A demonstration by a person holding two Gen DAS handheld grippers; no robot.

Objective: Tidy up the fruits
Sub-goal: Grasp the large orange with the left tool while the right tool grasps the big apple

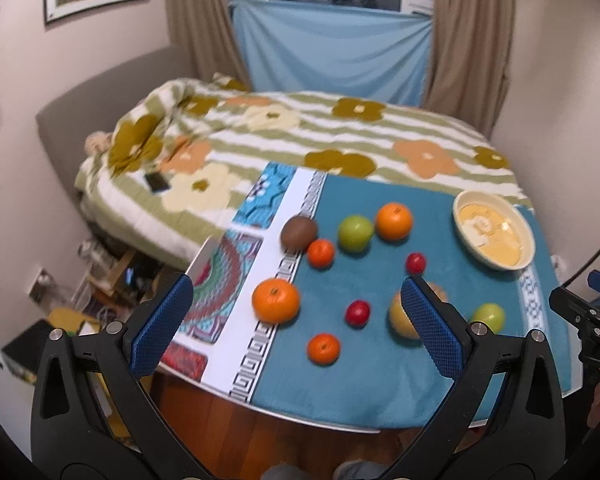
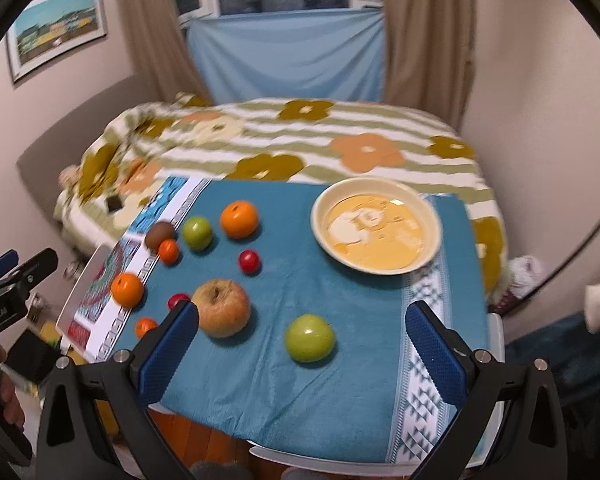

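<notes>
- Right wrist view: right gripper (image 2: pixel 302 344) spread wide, grasping nothing, held above the near edge of the table (image 2: pixel 496 332).
- Green apple (image 2: pixel 309 337) straight ahead between the blue fingers (image 2: pixel 168 354), nearest fruit to this claw; round, so no long axis to line up with.
- Yellow bowl (image 2: pixel 377 227) empty, farther back and slightly right; likely the place for the fruit.
- Brownish apple (image 2: pixel 221 308) just left of the green one.
- Left wrist view: left gripper (image 1: pixel 296 326) likewise released, hovering over the near left of the cloth (image 1: pixel 340 392).
- Big orange (image 1: pixel 276 301), small red fruit (image 1: pixel 357 313) and small orange (image 1: pixel 323 349) between its fingers; bowl (image 1: pixel 494 235) well off to the right.
- Right hand judged better placed for the first pick.
</notes>
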